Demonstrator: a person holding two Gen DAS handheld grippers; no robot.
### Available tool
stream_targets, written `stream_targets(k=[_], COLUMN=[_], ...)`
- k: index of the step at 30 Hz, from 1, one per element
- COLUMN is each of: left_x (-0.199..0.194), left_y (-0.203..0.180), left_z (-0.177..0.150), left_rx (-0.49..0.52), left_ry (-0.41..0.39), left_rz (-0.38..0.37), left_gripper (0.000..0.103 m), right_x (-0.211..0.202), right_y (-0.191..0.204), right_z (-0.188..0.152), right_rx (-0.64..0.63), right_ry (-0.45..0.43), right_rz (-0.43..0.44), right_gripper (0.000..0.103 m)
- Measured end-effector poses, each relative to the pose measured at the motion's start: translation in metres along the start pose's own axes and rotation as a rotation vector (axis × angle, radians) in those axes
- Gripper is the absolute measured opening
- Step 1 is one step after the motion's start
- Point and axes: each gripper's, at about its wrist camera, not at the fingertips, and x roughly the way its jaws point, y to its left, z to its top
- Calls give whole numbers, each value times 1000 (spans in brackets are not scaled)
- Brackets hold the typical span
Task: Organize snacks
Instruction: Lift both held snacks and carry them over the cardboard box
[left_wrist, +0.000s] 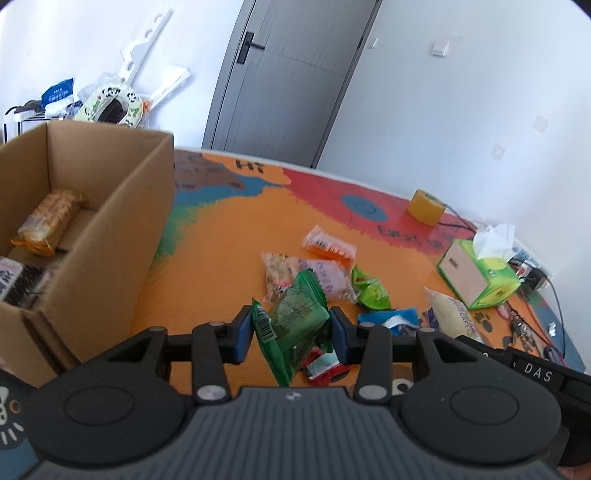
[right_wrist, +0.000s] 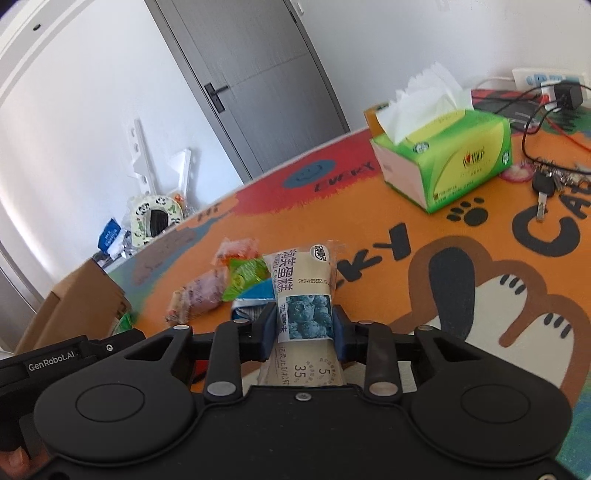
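**Two packets gripped, both could slip**

Left gripper (left_wrist: 291, 332) jaws clamp green snack packet (left_wrist: 295, 325) w/ crinkly film, above the counter (left_wrist: 229, 236) (box (left_wrist: 110, 206) at left edge). Right gripper (right_wrist: 304, 328) jaws pinch cake packet (right_wrist: 304, 295); soft filling may squash or slide out.

"That mat (right_wrist: 369, 229) is loud: orange, with red and blue patches, black lettering and paw prints."

"The clamped packet (left_wrist: 291, 325) is translucent green, the cake wrapper (right_wrist: 303, 295) cream with a blueberry picture."

"Tissue box (right_wrist: 454, 162)?"

"Lime green and yellow. Plain brown carton (left_wrist: 110, 221), grey door (left_wrist: 288, 74)."
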Motion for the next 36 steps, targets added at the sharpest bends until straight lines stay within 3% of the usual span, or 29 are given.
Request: stream_targets(k=[21,36], left_x=[-85,-128], left_y=[22,61], left_z=[12,24], left_rx=[-18,-62], left_ry=[-155,-242], left_rz=[-14,27], left_gripper=[42,42], right_x=[-48,-55], right_y=[65,115], right_z=[-2,-3], right_rx=[-88,-156], right_ry=[-84,-99], right_rz=[110,179], right_gripper=[31,31])
